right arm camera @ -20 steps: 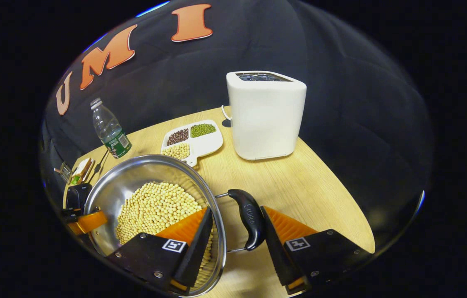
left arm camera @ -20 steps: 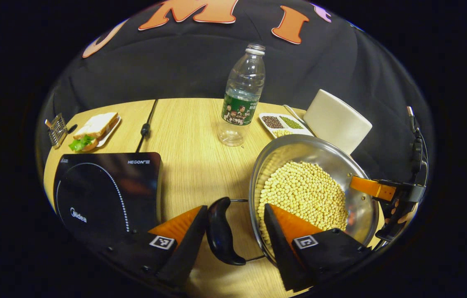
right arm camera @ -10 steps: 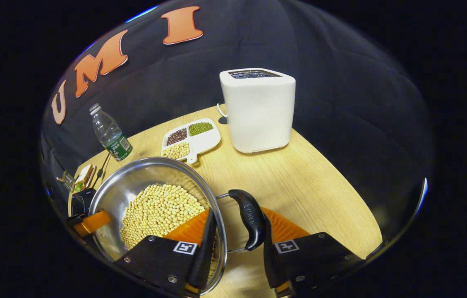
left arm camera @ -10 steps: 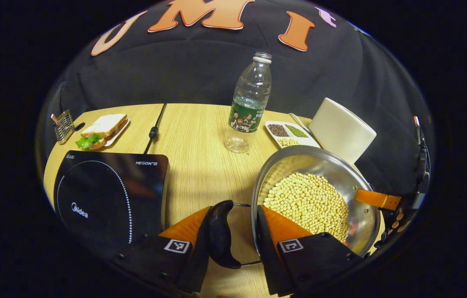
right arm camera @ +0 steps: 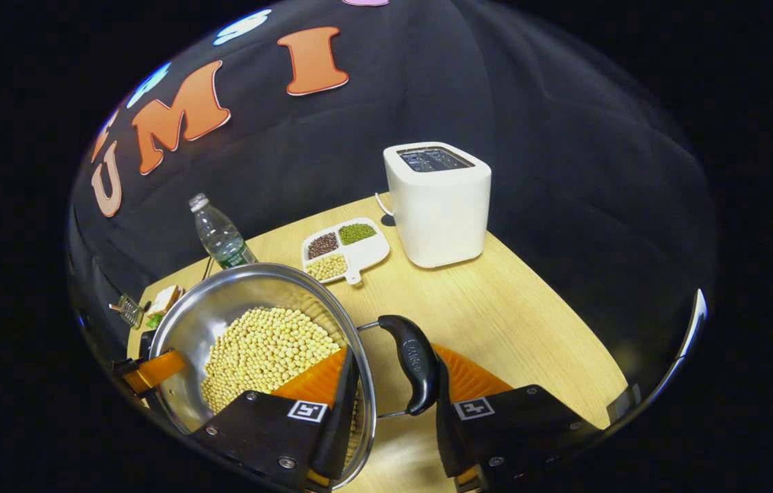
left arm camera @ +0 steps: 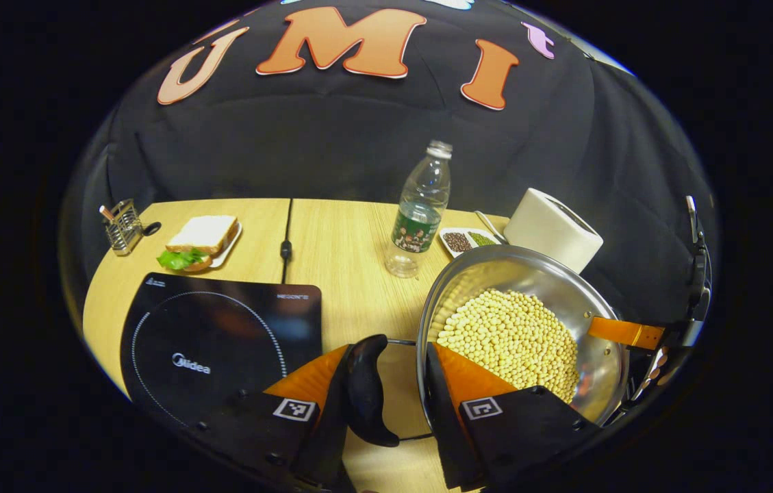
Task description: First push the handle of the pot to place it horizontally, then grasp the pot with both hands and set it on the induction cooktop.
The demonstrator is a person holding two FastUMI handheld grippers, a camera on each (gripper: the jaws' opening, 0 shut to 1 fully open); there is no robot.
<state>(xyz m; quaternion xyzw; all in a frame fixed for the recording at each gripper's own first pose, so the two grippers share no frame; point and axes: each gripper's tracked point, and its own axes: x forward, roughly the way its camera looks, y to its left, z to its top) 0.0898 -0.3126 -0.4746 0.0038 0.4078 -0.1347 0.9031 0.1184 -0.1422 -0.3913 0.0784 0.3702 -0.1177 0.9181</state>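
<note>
Steel pot [left arm camera: 591,308] full of beans has risen off the surface [right arm camera: 496,301], judging by how the tabletop has dropped away. Each hand-held gripper [left arm camera: 386,411] [right arm camera: 393,404] clamps a black side handle [left arm camera: 365,390] [right arm camera: 413,363]. Cooktop [left arm camera: 222,342] waits left.

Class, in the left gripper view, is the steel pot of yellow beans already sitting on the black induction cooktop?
No, the steel pot is right of the black induction cooktop, not on it.
</note>
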